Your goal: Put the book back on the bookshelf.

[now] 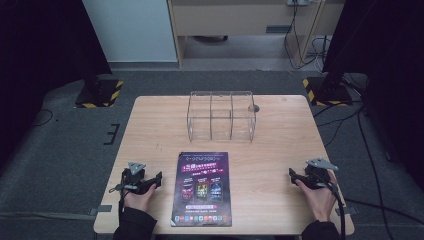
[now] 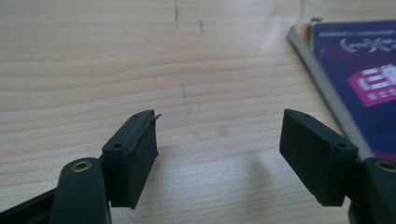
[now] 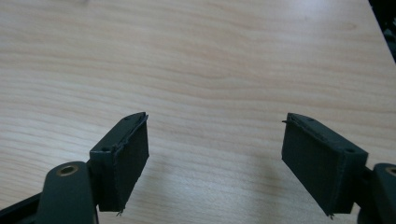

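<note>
A purple booklet (image 1: 202, 188) lies flat on the wooden table (image 1: 280, 145), near the front edge and between the two hands. Its corner (image 2: 359, 70) reaches into the left gripper view at the upper right. My left gripper (image 1: 159, 179) rests on the table just left of the booklet, jaws open with bare wood between them (image 2: 219, 135). My right gripper (image 1: 292, 175) sits near the table's right front, well clear of the booklet, also open over bare wood (image 3: 215, 140). A clear acrylic organizer (image 1: 221, 116) with several compartments stands at the table's far middle.
A small round dark spot (image 1: 254, 108) marks the table beside the organizer's right end. Cables (image 1: 350, 120) trail over the grey floor to the right. Yellow-and-black striped stand feet (image 1: 97, 92) sit beyond the table's far corners.
</note>
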{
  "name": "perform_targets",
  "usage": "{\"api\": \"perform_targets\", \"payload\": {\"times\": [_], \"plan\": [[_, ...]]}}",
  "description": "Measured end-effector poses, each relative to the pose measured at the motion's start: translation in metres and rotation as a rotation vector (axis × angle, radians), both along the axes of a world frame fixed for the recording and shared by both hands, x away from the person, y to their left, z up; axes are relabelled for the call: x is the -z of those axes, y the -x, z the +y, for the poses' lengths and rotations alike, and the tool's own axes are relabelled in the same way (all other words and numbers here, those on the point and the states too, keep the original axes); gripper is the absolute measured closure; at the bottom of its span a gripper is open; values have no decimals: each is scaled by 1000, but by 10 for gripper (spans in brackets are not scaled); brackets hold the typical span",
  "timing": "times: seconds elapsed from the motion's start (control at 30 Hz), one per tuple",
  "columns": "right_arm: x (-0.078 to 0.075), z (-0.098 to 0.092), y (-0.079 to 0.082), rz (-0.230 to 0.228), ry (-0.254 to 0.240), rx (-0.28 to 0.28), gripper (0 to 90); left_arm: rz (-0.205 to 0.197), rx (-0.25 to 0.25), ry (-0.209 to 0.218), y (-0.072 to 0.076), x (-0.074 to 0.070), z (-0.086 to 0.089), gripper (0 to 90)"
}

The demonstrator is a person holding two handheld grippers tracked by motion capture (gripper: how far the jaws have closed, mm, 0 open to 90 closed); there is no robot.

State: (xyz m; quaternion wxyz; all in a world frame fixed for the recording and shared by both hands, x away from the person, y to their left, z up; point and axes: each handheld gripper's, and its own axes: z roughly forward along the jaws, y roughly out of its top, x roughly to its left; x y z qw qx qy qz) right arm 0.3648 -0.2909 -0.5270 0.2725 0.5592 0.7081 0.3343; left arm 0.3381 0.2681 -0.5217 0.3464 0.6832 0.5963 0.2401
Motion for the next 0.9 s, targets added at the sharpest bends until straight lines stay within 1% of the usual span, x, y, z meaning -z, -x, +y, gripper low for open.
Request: {"api": "perform_targets", "payload": {"times": [0.07, 0.17, 0.2, 0.27, 0.37, 0.43, 0.57, 0.7, 0.87, 0.9], "plan": [[-5, 2, 3, -11, -8, -11, 226, -22, 8, 27, 4, -4, 0, 283], [-10, 5, 7, -28, -14, -25, 219, -46, 17, 49, 7, -10, -1, 296], [-12, 6, 8, -24, -23, -24, 216, -53, 19, 62, 8, -12, -1, 297], [-16, 8, 9, -33, -23, -38, 220, -61, 29, 68, 9, -15, -2, 304], [-22, 13, 11, -49, -40, -50, 228, -75, 43, 83, 10, -18, -5, 318], [-27, 17, 13, -62, -45, -64, 234, -87, 50, 88, 12, -21, -8, 324], [-36, 27, 16, -74, -53, -100, 234, -116, 66, 105, 14, -25, -13, 332], [-43, 37, 17, -88, -57, -127, 233, -130, 75, 116, 15, -28, -16, 334], [-48, 45, 16, -96, -57, -150, 230, -123, 84, 126, 14, -27, -19, 337], [-50, 50, 16, -97, -59, -159, 231, -123, 88, 127, 14, -26, -21, 339]]}}
